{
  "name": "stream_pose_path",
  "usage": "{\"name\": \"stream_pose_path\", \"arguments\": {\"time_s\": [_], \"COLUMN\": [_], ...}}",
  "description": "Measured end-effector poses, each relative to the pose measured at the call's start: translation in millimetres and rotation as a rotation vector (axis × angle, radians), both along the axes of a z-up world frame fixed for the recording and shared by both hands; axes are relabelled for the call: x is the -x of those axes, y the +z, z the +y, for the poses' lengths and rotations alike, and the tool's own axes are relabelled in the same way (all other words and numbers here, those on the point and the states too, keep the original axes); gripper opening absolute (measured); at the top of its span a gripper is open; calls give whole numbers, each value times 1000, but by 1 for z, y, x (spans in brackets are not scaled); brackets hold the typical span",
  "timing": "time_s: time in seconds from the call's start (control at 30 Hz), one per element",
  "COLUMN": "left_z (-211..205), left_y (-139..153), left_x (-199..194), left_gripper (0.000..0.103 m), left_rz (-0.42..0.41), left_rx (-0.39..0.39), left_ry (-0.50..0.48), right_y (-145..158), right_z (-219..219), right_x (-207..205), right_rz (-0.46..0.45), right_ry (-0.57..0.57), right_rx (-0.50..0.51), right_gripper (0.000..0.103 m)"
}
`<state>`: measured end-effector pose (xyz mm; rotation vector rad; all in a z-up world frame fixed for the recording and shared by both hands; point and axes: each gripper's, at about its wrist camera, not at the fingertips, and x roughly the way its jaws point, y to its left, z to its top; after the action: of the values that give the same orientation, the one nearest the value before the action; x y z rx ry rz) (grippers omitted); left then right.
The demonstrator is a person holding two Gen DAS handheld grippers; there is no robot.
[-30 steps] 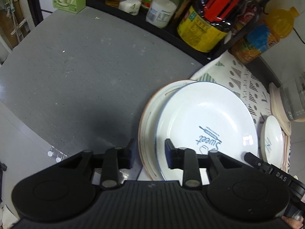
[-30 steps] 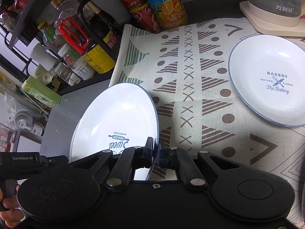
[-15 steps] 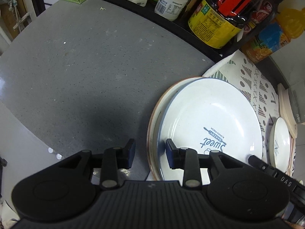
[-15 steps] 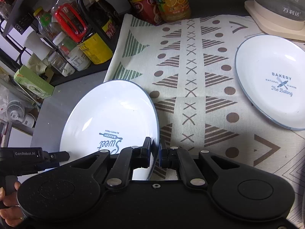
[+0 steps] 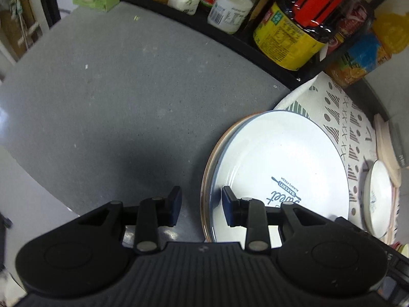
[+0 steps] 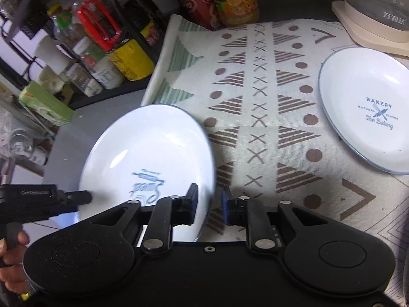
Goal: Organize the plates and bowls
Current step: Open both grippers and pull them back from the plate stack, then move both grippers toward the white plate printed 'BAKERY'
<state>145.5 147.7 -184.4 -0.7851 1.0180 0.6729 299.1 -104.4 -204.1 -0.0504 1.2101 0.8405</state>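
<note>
Right wrist view: the right gripper [image 6: 209, 204] points steeply down at a white round plate with a thin blue rim and "Sweet Bakery" print [image 6: 148, 158]. Its jaws have just been opening; the plate's near rim sits in the gap between the spread fingers, and the pads no longer appear to press it. The plate looks blurred, so I judge it is being let go and settling.

It lies at the left edge of a cream cloth mat printed with brown triangles, dots and crosses [image 6: 258, 97], partly over the grey speckled counter [image 5: 102, 102]. The left wrist view shows why: it rests on top of another plate with an orange-brown rim [image 5: 208, 168], only a crescent of which peeks out on the left. That makes a stack, which fits the tidying job.

The left gripper [image 5: 200, 204] hovers just beside the stack, fingers partly spread and holding nothing; one fingertip is over the counter, the other over the top plate. It seems placed to steady the pile.

A second white blue-rimmed plate printed "Bakery" [image 6: 370, 110] lies alone near the mat's far right edge, beside a cream-based kettle [image 6: 370, 20]. In my judgement, it is next for the stack.

Bottles and jars [image 6: 122, 48] crowd a black rack along the counter's back edge.
</note>
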Motion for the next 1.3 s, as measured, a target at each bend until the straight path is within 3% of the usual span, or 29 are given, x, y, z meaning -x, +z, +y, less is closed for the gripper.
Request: {"name": "stream_pose_path", "arguments": {"time_s": [0.13,0.2,0.3,0.4,1.07,1.17,1.3], "left_z": [-6,-10,-21,-32,-120,-134,-148], "left_y": [7,11,21,30,69,75,79], "left_x": [-3,-4,-5,-6,-6,-7,-16], "left_gripper": [36,50,66,73,75,82,83], "left_rz": [19,25,11,-5,-76,-82,-87], "left_rx": [-29,-44,-77,-111,-182,-187,-177], "left_ry": [-33,-42,-66,-85,-186,-190,-215], "right_y": [14,22,33,43,89,98,107], "right_z": [-6,-10,-18,-28,-125,-139,-156], "right_x": [8,11,15,19,37,36,28], "right_rz": [-44,-72,-113,-155,-265,-280,-286], "right_ry": [9,19,17,7,-80,-82,-115], "right_rx": [-27,-48,-81,-106,-169,-173,-175], "right_gripper": [59,65,84,95,103,103,103]}}
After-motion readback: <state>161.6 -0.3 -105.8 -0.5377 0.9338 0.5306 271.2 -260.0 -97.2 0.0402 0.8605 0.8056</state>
